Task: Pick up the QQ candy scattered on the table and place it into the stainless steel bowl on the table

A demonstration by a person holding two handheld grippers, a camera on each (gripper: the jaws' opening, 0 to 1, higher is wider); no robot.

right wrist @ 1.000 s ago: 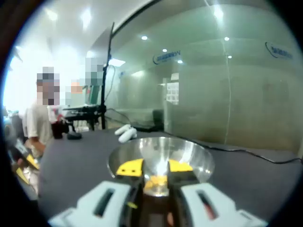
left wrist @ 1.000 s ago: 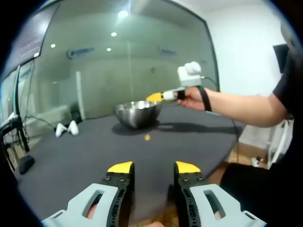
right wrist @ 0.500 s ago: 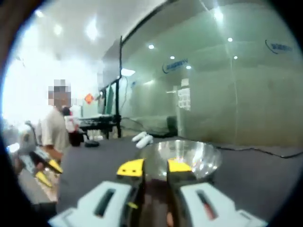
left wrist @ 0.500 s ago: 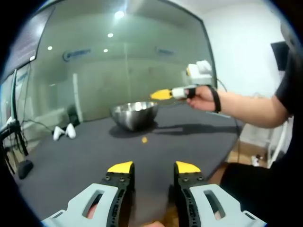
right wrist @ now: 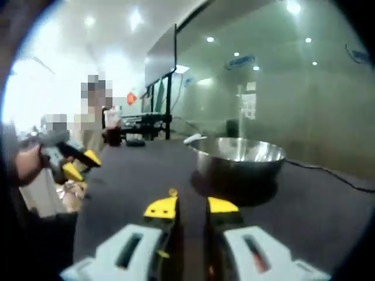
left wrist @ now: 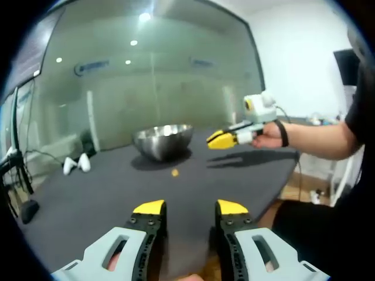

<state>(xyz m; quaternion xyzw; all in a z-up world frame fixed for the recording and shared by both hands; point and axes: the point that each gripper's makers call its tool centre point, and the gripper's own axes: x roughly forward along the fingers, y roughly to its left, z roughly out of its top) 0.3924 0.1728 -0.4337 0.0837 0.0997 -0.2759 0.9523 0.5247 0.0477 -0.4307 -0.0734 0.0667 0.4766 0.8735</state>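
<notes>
- Orange QQ candy (left wrist: pixel 174 172) lay near the stainless steel bowl (left wrist: pixel 163 141), probably light, soft; best pinched across its middle.
- Left gripper (left wrist: pixel 188 208) and right gripper (right wrist: pixel 191 206) both gaped, holding nothing.

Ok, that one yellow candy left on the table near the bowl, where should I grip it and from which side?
The QQ candy is a small low piece lying flat on the table, apart from the stainless steel bowl. Probably come straight down from above with the right gripper, one jaw either side, pinching its short sides. Its exact shape is too small to tell.
</notes>
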